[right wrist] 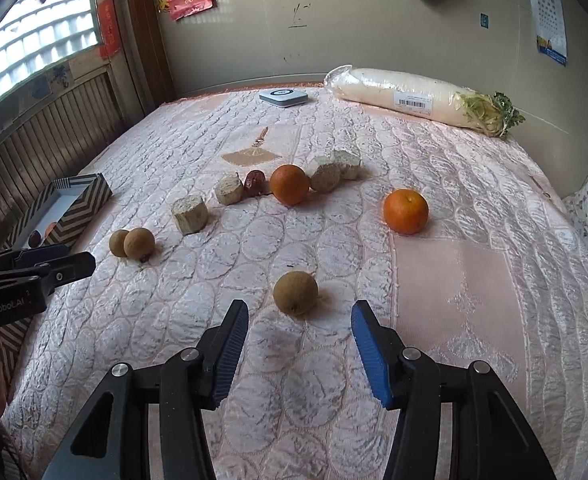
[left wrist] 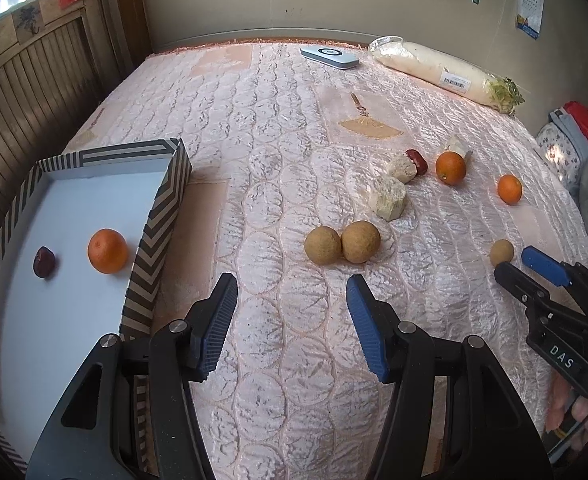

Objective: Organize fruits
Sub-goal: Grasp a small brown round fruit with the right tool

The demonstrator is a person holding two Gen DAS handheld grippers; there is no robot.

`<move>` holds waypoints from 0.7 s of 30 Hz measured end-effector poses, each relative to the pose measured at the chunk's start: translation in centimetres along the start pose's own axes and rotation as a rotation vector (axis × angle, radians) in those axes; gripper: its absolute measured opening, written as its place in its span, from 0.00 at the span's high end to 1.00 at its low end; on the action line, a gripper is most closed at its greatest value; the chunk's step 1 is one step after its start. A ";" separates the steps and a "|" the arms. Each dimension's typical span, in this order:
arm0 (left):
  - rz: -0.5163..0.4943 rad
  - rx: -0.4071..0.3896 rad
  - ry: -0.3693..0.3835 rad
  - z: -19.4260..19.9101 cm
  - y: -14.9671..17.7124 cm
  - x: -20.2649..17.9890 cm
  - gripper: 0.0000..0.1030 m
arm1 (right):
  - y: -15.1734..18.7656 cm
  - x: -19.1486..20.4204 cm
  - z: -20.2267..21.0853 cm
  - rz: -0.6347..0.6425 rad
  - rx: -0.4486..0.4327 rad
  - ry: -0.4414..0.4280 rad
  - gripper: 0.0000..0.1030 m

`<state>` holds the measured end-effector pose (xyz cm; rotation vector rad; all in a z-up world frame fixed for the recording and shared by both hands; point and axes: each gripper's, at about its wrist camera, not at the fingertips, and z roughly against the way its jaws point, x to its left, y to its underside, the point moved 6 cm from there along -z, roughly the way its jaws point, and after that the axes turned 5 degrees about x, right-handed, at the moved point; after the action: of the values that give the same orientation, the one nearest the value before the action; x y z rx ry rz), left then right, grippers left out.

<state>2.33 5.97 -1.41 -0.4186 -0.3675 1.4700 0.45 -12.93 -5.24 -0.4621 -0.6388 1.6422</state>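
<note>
1. On a bed under a pink quilted satin bedspread [right wrist: 454, 280], loose fruit lies scattered while a shallow cardboard tray with black-and-white chevron walls [left wrist: 161, 208] waits at the left edge as the collecting point.
2. The tray holds a round orange [left wrist: 107, 251] and a dark red date [left wrist: 44, 262], well apart; sorting looks barely begun.
3. The right tongs [right wrist: 300, 346] stand apart, empty, just short of a lone round brown longan [right wrist: 295, 293], apparently lined up to straddle it.
4. The left tongs [left wrist: 291, 314] stand apart too, holding nothing, aimed at two touching brown longans [left wrist: 342, 244] beside the tray.
5. Farther off lie two more oranges [right wrist: 406, 211], another date and pale cut chunks; a wrapped white radish [right wrist: 414, 96] rests by the wall.
</note>
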 end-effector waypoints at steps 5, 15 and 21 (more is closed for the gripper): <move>0.006 0.016 -0.006 -0.8 -0.5 0.3 0.45 | -0.9 0.0 -1.5 0.028 0.014 0.017 0.71; -0.088 0.029 -0.006 -2.8 -1.7 -1.2 0.45 | -0.5 0.0 -1.4 0.046 0.024 0.000 0.77; -0.107 0.040 0.002 -3.7 -1.9 -1.6 0.45 | -0.6 -0.1 -1.4 0.039 0.023 -0.018 0.77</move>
<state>5.64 4.12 -3.69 -0.3635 -0.3532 1.3704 1.85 -12.79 -5.96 -0.4457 -0.6266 1.6910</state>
